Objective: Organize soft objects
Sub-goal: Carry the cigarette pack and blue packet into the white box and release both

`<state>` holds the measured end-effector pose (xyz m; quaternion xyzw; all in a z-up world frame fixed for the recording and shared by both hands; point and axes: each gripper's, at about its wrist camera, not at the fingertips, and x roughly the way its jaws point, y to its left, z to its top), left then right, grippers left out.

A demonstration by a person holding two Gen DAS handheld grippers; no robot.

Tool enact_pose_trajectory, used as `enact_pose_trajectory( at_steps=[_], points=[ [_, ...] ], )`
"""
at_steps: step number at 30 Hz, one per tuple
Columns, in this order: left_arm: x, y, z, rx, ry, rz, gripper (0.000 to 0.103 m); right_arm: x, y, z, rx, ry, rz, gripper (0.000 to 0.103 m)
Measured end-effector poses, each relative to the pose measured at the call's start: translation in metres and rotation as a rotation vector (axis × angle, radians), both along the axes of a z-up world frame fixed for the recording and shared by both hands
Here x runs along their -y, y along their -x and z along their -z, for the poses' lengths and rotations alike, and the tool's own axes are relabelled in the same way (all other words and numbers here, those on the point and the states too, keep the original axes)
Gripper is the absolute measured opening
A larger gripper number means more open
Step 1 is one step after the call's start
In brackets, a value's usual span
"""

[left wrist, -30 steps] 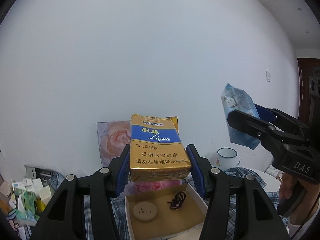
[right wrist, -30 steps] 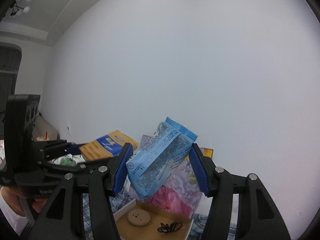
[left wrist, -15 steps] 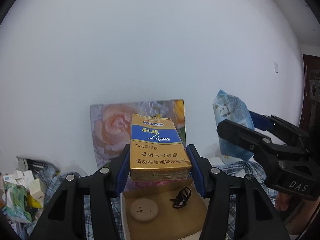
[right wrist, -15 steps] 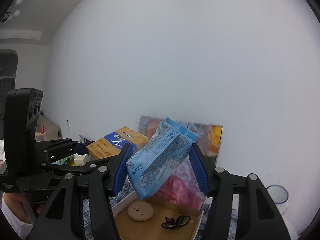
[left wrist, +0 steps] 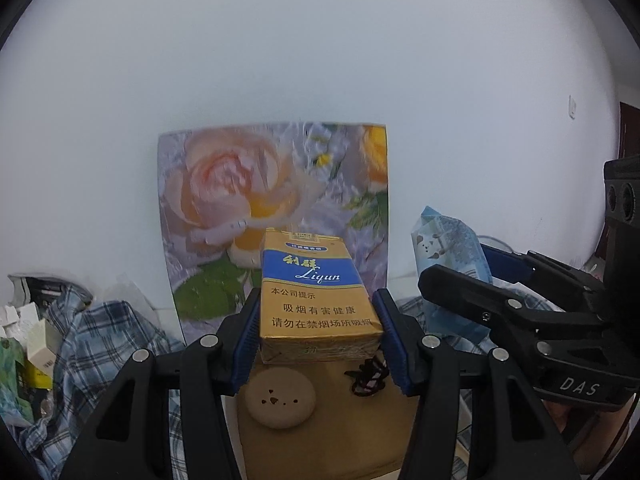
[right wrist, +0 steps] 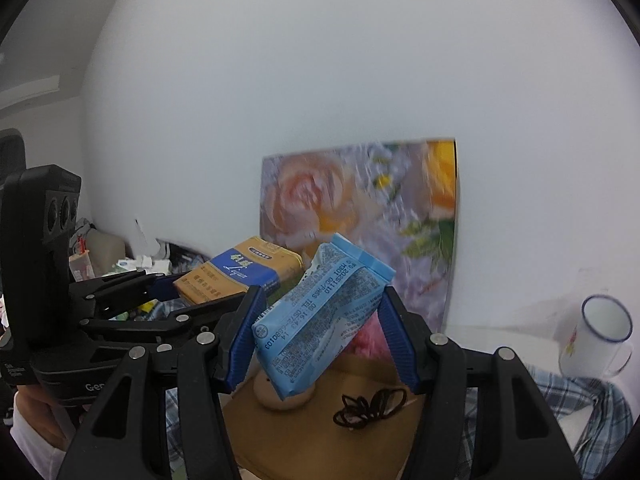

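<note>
A white wall is filling the background of both views. A floral panel is leaning upright against it. Plaid cloth is covering the worktop, and clutter is lying at its left edge. A shallow cardboard box is sitting on the cloth in front of the panel. The left tool is clamping a gold and blue pack by its sides, holding it above the box. The right tool is clamping a light blue pouch, tilted, also above the box, just right of the pack. A white mug is standing at the right, well apart. Inside the box, 1 round beige pad and a dark coil of bands are lying near each other.
</note>
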<state>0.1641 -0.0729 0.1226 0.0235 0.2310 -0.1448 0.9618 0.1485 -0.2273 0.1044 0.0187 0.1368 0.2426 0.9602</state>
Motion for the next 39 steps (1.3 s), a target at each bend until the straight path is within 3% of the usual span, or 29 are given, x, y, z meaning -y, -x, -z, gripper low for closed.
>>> enact_pose_trajectory(
  at_steps=[10, 21, 31, 33, 35, 36, 37, 39],
  points=[
    [0.000, -0.033, 0.049, -0.138, 0.038, 0.026, 0.056, 0.001, -0.033, 0.039, -0.186, 0.035, 0.008, 0.057],
    [0.004, -0.059, 0.102, -0.286, 0.013, 0.032, 0.056, 0.002, -0.062, 0.081, -0.361, 0.071, 0.006, 0.058],
    [0.009, -0.066, 0.121, -0.331, -0.050, 0.016, 0.057, 0.004, -0.072, 0.097, -0.413, 0.094, 0.029, 0.060],
    [0.012, -0.066, 0.119, -0.320, -0.076, -0.007, 0.064, 0.005, -0.074, 0.099, -0.427, 0.100, 0.039, 0.062],
    [0.012, -0.066, 0.118, -0.312, -0.102, -0.045, 0.082, 0.006, -0.075, 0.098, -0.427, 0.117, 0.062, 0.067],
    [0.010, -0.067, 0.118, -0.304, -0.118, -0.084, 0.093, 0.008, -0.074, 0.097, -0.423, 0.122, 0.075, 0.075],
    [0.007, -0.068, 0.116, -0.293, -0.115, -0.097, 0.099, 0.010, -0.075, 0.096, -0.422, 0.118, 0.084, 0.089],
    [0.001, -0.068, 0.113, -0.285, -0.086, -0.092, 0.103, 0.016, -0.074, 0.093, -0.416, 0.095, 0.095, 0.102]
  ],
)
